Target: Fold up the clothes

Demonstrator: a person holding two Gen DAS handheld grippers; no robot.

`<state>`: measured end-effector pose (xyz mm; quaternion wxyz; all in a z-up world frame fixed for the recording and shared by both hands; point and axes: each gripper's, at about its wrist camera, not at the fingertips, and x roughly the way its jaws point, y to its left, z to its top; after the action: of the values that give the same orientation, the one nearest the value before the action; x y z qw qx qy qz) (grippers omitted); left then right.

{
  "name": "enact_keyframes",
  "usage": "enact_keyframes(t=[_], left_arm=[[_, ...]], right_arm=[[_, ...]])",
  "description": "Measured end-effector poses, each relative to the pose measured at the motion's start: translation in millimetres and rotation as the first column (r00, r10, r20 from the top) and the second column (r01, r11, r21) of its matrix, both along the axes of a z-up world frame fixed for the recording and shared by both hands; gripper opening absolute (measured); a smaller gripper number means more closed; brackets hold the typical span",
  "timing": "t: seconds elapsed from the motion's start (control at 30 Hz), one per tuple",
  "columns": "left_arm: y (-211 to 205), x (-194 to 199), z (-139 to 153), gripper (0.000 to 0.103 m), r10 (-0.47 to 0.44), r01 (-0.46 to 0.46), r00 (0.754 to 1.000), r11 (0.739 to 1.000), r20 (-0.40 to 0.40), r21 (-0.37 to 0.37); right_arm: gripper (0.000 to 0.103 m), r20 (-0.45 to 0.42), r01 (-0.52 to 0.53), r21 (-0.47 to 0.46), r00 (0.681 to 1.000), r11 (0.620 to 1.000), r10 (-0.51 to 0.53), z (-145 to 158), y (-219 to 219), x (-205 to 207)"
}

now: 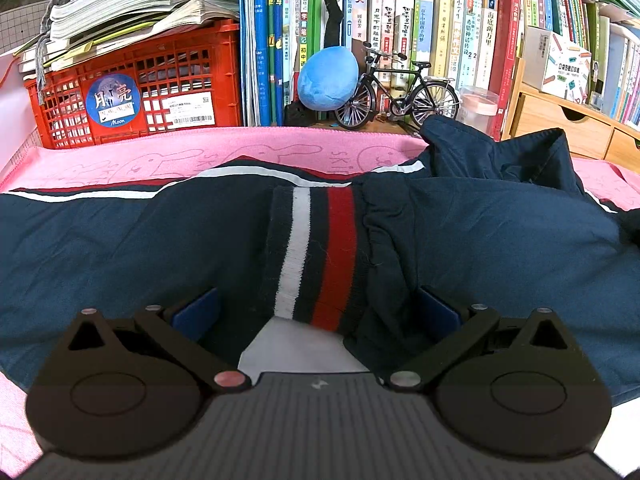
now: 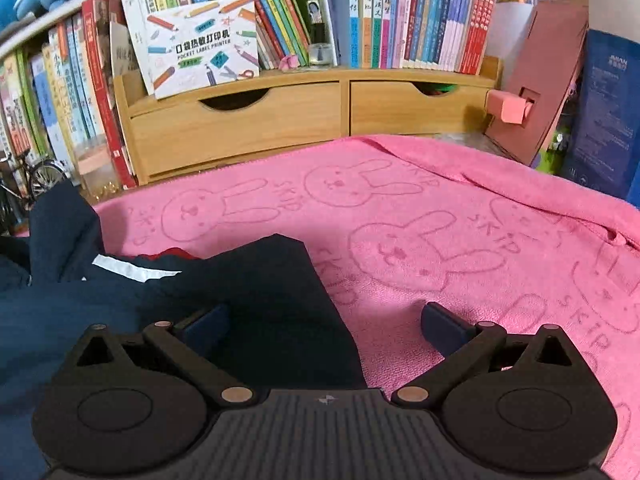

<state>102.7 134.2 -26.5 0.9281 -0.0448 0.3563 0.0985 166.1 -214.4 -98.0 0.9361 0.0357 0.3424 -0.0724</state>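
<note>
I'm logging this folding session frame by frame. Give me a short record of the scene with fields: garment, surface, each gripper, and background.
garment: dark blue jacket with white and red stripes, lying crumpled, not yet folded
cuff: striped cuff lies between the left gripper's fingers
surface: pink towel with rabbit prints
left gripper: left gripper open, fingers either side of the cuff
right gripper: right gripper open, over the jacket's edge and the towel
background: books, red crate, toy bicycle, wooden drawers
</note>
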Motion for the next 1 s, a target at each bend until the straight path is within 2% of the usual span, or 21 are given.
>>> enact_keyframes(t=[0.17, 0.3, 0.37, 0.47, 0.6, 0.73, 0.83, 0.93, 1.0], left_arm=[[1, -1, 2, 0.103, -0.009, 0.009, 1.000, 1.000, -0.007, 0.001], [16, -24, 22, 0.103, -0.031, 0.030, 0.999, 0.999, -0.039, -0.026], [32, -43, 37, 0.103, -0.028, 0.028, 0.999, 0.999, -0.016, -0.024], [67, -69, 51, 0.103, 0.035, -0.035, 0.999, 0.999, 0.027, -0.010], [127, -94, 58, 0.103, 0.165, -0.165, 0.985, 0.986, 0.047, -0.011], [194, -106, 55, 0.103, 0.299, -0.297, 0.953, 0.953, 0.038, -0.054], [241, -111, 52, 0.103, 0.379, -0.375, 0.925, 0.923, 0.033, -0.085], [279, -106, 54, 0.103, 0.438, -0.436, 0.899, 0.897, 0.014, -0.074], [299, -103, 56, 0.103, 0.460, -0.458, 0.888, 0.887, 0.021, -0.067]], right_arm=[[0.103, 0.001, -0.001, 0.004, 1.000, 1.000, 0.001, 0, 0, 3], [0.103, 0.006, -0.016, 0.006, 1.000, 1.000, 0.016, 1, 1, -2], [0.103, 0.014, -0.044, 0.007, 0.999, 0.999, 0.044, 3, 4, -8], [0.103, 0.066, -0.198, -0.004, 0.978, 0.980, 0.198, 14, 33, -44], [0.103, 0.134, -0.402, -0.034, 0.905, 0.915, 0.403, 29, 72, -92], [0.103, 0.193, -0.585, -0.077, 0.786, 0.807, 0.588, 45, 112, -141], [0.103, 0.159, -0.669, -0.068, 0.725, 0.740, 0.670, 40, 142, -151], [0.103, 0.103, -0.715, -0.056, 0.691, 0.697, 0.716, 27, 166, -148], [0.103, 0.048, -0.724, -0.085, 0.683, 0.685, 0.729, 16, 180, -146]])
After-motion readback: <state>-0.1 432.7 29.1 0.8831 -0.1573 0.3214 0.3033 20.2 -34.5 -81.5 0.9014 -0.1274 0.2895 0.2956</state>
